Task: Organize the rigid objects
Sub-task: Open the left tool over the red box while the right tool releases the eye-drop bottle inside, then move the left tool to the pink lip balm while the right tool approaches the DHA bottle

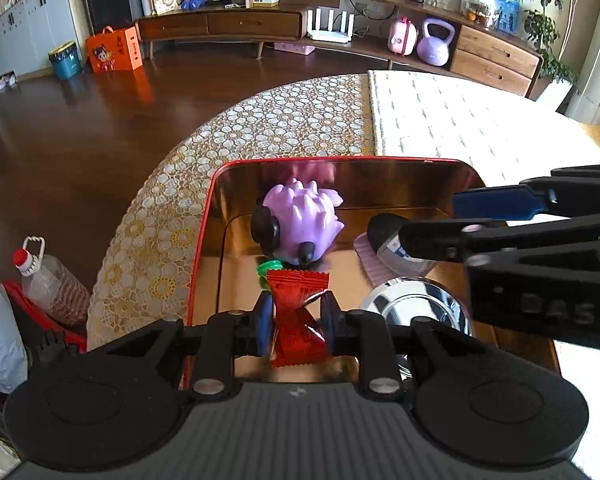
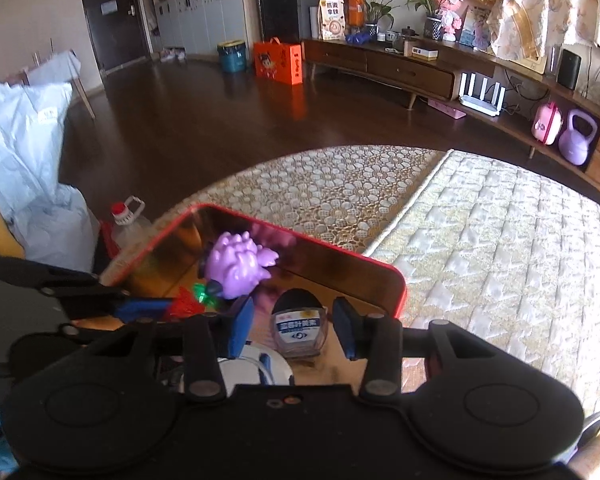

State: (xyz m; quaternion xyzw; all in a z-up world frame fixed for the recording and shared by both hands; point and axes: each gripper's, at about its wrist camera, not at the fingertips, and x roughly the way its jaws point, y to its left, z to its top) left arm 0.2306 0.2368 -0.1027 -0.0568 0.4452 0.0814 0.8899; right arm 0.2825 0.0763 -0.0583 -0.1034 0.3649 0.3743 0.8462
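- The left hand-held gripper (image 1: 296, 320) hangs low over the near left part of the red tin tray (image 1: 204, 240), and a red candy wrapper (image 1: 296, 312) sits between its blue pads. The pads seem to press its sides, so I take it as held, probably to be set down with the rest; the jaws stand narrow.
- Just past the wrapper lies a small green piece (image 1: 270, 268), and behind that a purple spiky toy (image 1: 300, 220) with dark ears, lying in the tray towards its far wall. The tray looks like the collecting spot, which would explain why the bits are clustered there.
- A shiny round metal lid (image 1: 416, 304) lies in the tray's near right part, close beside the left gripper.
- The right hand-held gripper (image 2: 296, 328) reaches in from the right. A small bottle with a black cap (image 2: 298, 328) stands between its pads, but there is a gap on each side: the jaws are parted a little wider than the bottle and hold nothing. Whether it is being let go or approached I cannot tell.
- The tray rests on a worktop with a patterned cloth (image 2: 320, 188), with a quilted mat (image 2: 500, 240) to the right.
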